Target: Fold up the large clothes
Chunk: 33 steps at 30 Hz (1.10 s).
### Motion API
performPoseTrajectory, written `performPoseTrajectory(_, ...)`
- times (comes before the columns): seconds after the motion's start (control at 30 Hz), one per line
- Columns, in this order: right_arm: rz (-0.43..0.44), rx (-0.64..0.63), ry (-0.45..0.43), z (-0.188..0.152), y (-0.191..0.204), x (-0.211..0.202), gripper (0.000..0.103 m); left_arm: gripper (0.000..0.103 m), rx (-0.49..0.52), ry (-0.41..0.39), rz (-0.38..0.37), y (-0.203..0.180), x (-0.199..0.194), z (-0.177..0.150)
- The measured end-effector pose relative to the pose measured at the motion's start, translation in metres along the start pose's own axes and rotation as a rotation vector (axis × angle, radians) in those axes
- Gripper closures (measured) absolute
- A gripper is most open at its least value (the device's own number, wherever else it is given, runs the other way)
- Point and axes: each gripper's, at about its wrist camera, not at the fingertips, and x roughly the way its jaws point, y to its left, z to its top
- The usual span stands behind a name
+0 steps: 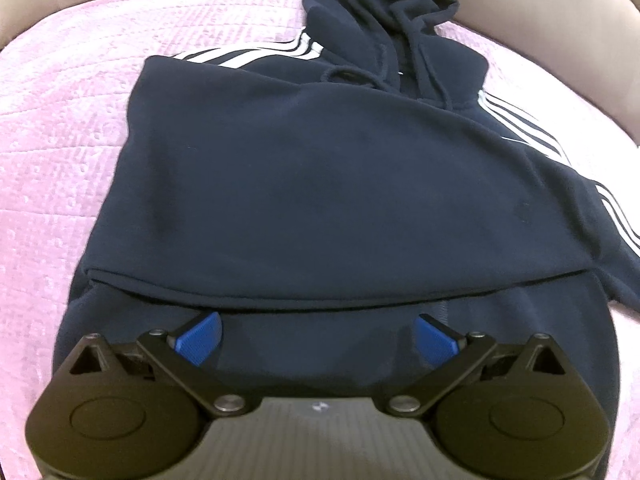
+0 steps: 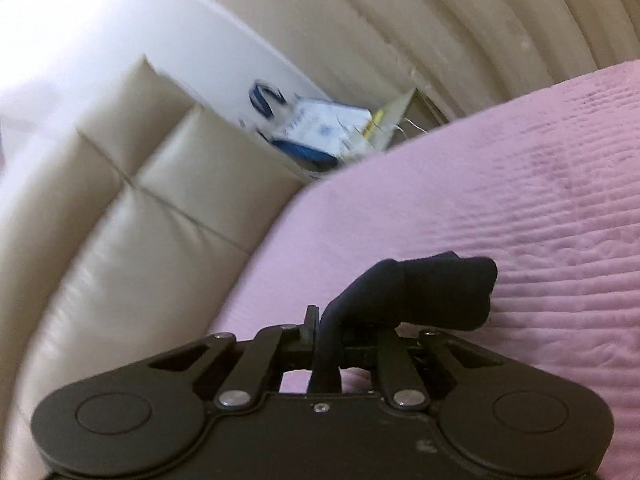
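Note:
A dark navy hoodie [image 1: 320, 184] with white sleeve stripes lies on a pink bedspread [image 1: 60, 140], hood at the far end. One sleeve is folded over the body; the other [image 1: 600, 196] trails off to the right. My left gripper [image 1: 318, 338] is open, its blue pads [image 1: 200, 340] hovering just over the hoodie's near hem. In the right wrist view my right gripper [image 2: 324, 344] is shut on a bunched fold of the navy hoodie fabric [image 2: 420, 292], held above the pink bedspread [image 2: 500, 200].
A beige padded headboard or bed frame [image 2: 120, 220] borders the bedspread. A white and blue packet with papers [image 2: 320, 132] sits in the gap beside the bed. The beige frame also shows at the far corners of the left wrist view [image 1: 560, 8].

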Motion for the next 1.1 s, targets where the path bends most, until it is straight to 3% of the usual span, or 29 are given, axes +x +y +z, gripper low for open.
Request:
performPoseTrajectory(0.17,0.252,0.118,-0.057,0.000,0.065,-0.027,0.094,0.000,-0.013,-0.004,-0.040,-0.004,-0.004,-0.001)
performPoseTrajectory(0.3,0.494,0.200,-0.012,-0.014,0.131,-0.045,0.094,0.000,-0.028,-0.041,-0.114,-0.004,-0.018,0.001)
performPoseTrajectory(0.47,0.744,0.096,0.088,-0.061,0.233,-0.075,0.094,0.000,-0.049,-0.087,-0.135,0.008,-0.035,0.006)
performPoseTrajectory(0.6,0.861,-0.011,0.174,-0.121,0.296,-0.103,0.094,0.000,-0.075,-0.110,-0.144,0.030,-0.049,0.011)
performPoseTrajectory(0.83,0.957,-0.153,0.389,-0.267,0.353,-0.123,0.094,0.000,-0.135,-0.205,-0.153,0.090,-0.080,0.018)
performPoseTrajectory(1.1,0.842,-0.536,0.659,-0.440,0.326,-0.118,0.094,0.000,-0.282,-0.271,-0.160,0.168,-0.090,0.010)
